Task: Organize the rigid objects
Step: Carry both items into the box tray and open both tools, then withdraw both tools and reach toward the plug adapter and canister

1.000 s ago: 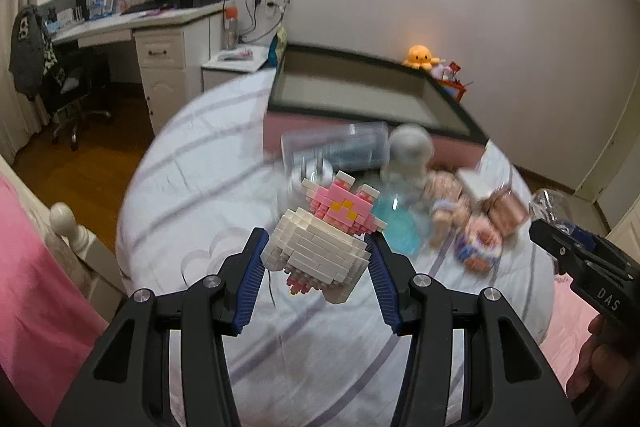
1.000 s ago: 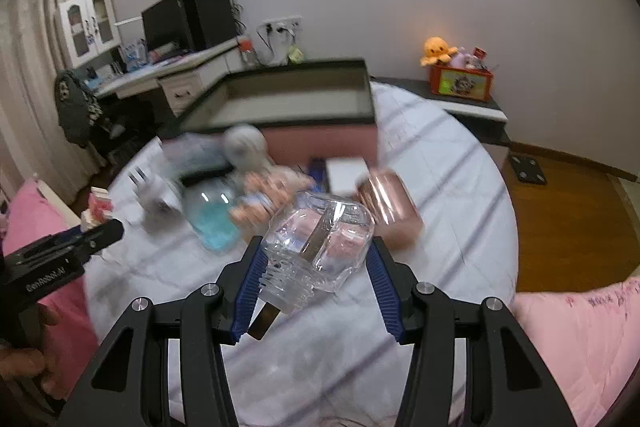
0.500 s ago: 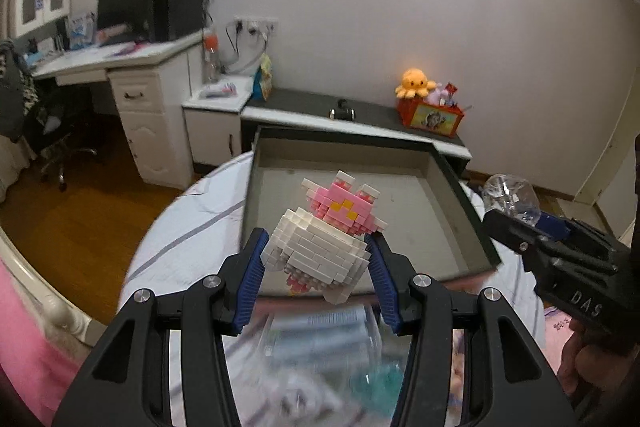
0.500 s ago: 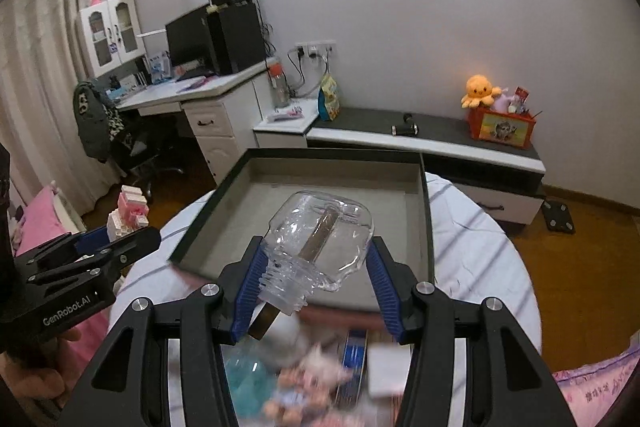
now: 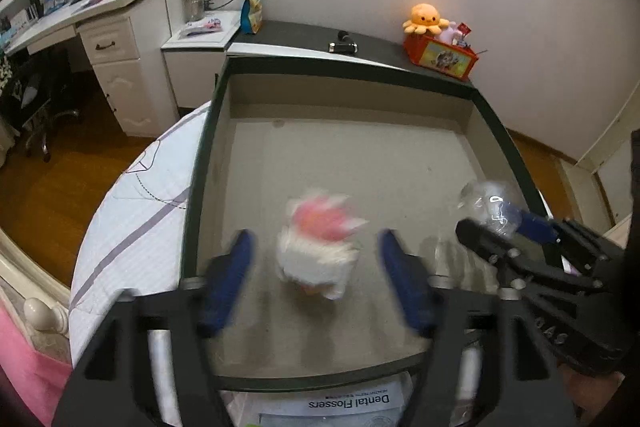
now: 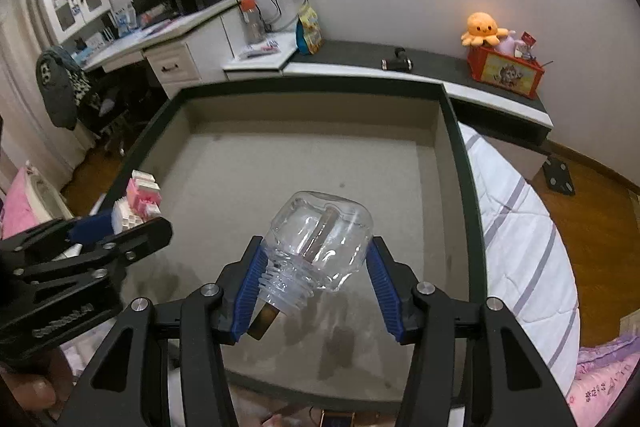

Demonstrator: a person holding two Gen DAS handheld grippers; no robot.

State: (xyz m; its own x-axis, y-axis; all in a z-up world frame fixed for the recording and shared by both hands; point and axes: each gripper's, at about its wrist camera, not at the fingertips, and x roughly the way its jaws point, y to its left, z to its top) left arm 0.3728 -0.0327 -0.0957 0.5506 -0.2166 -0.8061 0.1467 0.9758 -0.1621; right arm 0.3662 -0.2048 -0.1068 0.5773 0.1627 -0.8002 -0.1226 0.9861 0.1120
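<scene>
Both grippers lean down over an open dark-rimmed box (image 5: 500, 131) set on a striped bedcover (image 5: 132, 211); L gripper (image 5: 316, 267) hangs above the box's near-left part, its blue pads (image 5: 230, 279) blurred and spread wide, jaws having just been opening; a pink-and-white brick figure (image 5: 320, 255) shows between them, smeared by motion, clear of both pads, over the grey box floor; in the R wrist view the same figure (image 6: 138, 203) sits at the L gripper's tips; R gripper (image 6: 316, 279) leans in beside it on the right, jaws having just eased apart a little; a clear plastic jar (image 6: 320, 243) lies tilted between the blue pads, threaded neck toward the camera, a brown stick inside; whether the pads still press on it, can't tell; a hand (image 6: 28, 387) shows at the lower-left edge under the L tool; a packet marked "Dental Flossers" (image 5: 348, 401) lies just outside the box's near wall; beyond the box, a low dark-topped cabinet w/ an orange octopus plush (image 6: 482, 27) on a red toy bin, a white desk (image 6: 168, 43) w/ monitor at left, wood floor around.
</scene>
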